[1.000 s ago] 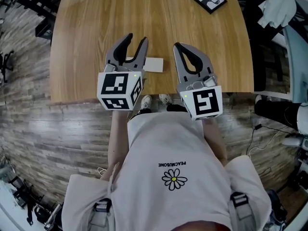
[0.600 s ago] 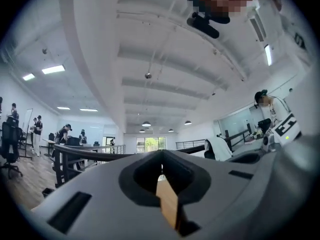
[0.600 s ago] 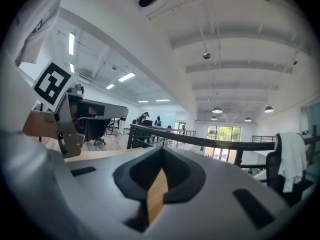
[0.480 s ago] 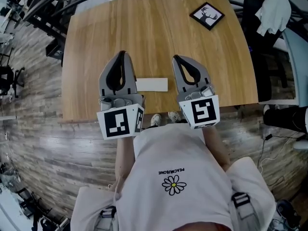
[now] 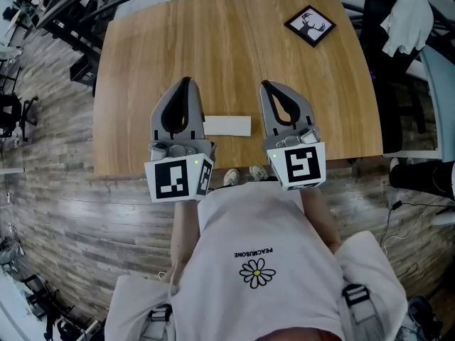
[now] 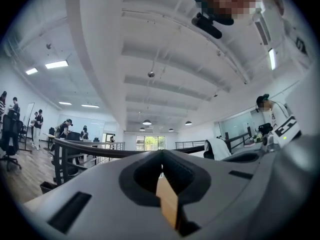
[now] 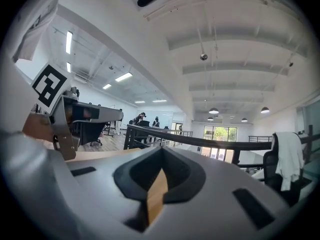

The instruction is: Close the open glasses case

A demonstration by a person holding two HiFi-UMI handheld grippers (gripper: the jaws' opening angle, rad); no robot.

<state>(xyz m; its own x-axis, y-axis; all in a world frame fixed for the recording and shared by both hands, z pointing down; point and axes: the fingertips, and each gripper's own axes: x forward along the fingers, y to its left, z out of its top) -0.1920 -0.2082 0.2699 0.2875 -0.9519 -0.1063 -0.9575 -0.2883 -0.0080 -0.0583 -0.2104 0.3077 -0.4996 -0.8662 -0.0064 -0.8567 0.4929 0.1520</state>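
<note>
The white glasses case (image 5: 227, 125) lies flat on the wooden table (image 5: 234, 48) near its front edge, and no raised lid shows. My left gripper (image 5: 187, 82) hovers just left of the case with its jaws shut and empty. My right gripper (image 5: 264, 85) is just right of the case, also shut on nothing. Neither touches the case. In the left gripper view the left gripper (image 6: 161, 152) has its jaws meeting at one tip, pointing out over the room. The right gripper view shows the right gripper (image 7: 162, 149) the same way. The case appears in neither gripper view.
A black-framed deer picture (image 5: 310, 25) lies at the table's far right corner. A dark chair with a white garment (image 5: 407, 11) stands right of the table. Black railings and desks (image 5: 50, 20) stand on the left. Several people (image 6: 65, 129) stand far off in the room.
The left gripper's jaws, open a second ago beside the case, have shut on nothing, and the gripper has lifted and levelled out. The right gripper has stayed put.
</note>
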